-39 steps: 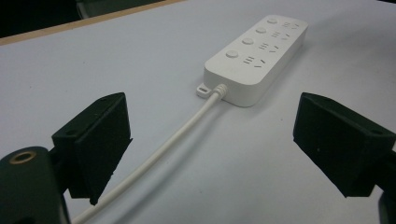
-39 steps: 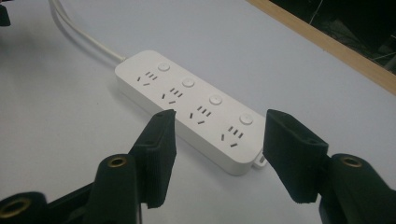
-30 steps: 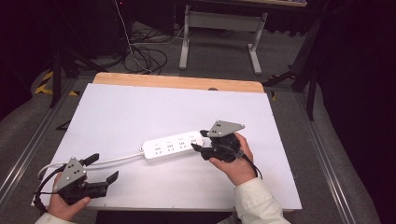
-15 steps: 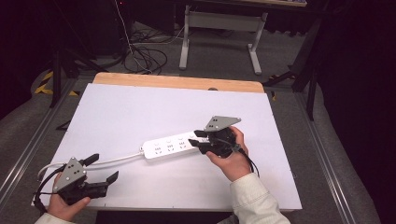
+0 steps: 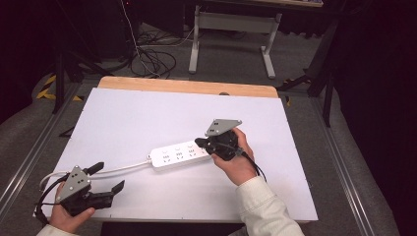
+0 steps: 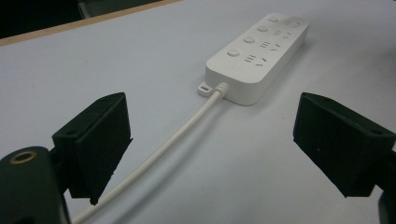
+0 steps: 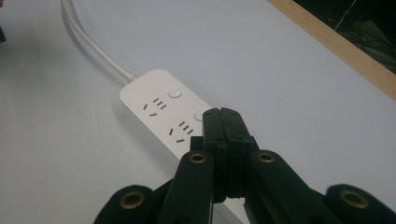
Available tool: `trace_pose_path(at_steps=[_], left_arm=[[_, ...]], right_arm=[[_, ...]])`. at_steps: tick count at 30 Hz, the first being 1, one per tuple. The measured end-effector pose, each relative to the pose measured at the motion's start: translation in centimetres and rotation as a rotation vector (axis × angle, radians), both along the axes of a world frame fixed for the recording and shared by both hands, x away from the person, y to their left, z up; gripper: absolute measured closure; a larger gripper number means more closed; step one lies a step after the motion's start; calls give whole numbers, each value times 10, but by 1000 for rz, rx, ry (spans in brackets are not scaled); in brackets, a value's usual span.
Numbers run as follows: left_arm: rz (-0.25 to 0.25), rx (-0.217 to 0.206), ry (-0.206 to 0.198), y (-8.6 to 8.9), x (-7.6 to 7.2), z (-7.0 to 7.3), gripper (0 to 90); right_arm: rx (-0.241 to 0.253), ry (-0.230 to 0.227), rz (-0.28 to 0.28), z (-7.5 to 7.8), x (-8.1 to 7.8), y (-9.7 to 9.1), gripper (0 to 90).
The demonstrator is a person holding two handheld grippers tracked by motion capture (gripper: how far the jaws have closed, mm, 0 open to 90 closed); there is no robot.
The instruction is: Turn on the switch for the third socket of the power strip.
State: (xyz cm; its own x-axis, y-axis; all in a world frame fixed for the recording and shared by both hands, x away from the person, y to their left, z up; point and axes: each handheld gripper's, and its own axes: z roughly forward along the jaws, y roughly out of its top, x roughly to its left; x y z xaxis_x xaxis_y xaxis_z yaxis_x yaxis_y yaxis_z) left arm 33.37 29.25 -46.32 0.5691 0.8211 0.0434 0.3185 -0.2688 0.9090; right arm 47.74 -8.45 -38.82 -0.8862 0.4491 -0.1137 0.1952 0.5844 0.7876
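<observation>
A white power strip (image 5: pixel 177 155) lies flat in the middle of the white table top, its white cable (image 5: pixel 123 168) trailing off to the left. My right gripper (image 5: pixel 199 142) hovers over the strip's right end. Its jaws have just been closing and now meet, with nothing between them. In the right gripper view the joined tips (image 7: pixel 221 112) sit above the strip's (image 7: pixel 161 109) sockets and round buttons. My left gripper (image 5: pixel 109 177) rests near the front left corner, open. Its jaws (image 6: pixel 212 140) straddle the cable (image 6: pixel 173 140), apart from it and facing the strip (image 6: pixel 259 53).
The white table top (image 5: pixel 147 113) has a wooden far edge (image 5: pixel 187 87). Beyond it, dark cables (image 5: pixel 152 56) lie on the floor beside a grey desk frame (image 5: pixel 231 24). Metal rails run along both sides of the table.
The right gripper's jaws went from open to shut, and the hand edged a little over the strip's right end. The left gripper and the strip stayed put.
</observation>
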Motion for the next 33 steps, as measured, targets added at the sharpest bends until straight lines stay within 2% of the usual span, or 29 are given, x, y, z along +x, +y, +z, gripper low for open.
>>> trace_pose_path(at_steps=[5,15,20,33], left_arm=[[0,-7,4,0,0,0,118],[1,-5,4,0,0,0,118],[1,5,2,1,1,0,118],[-2,2,6,0,1,-1,118]], right_arm=[[-16,52,-45,-8,13,12,900],[-77,106,-87,-26,32,29,900],[-92,145,-118,-34,39,33,900],[-131,172,-144,-50,51,40,900]])
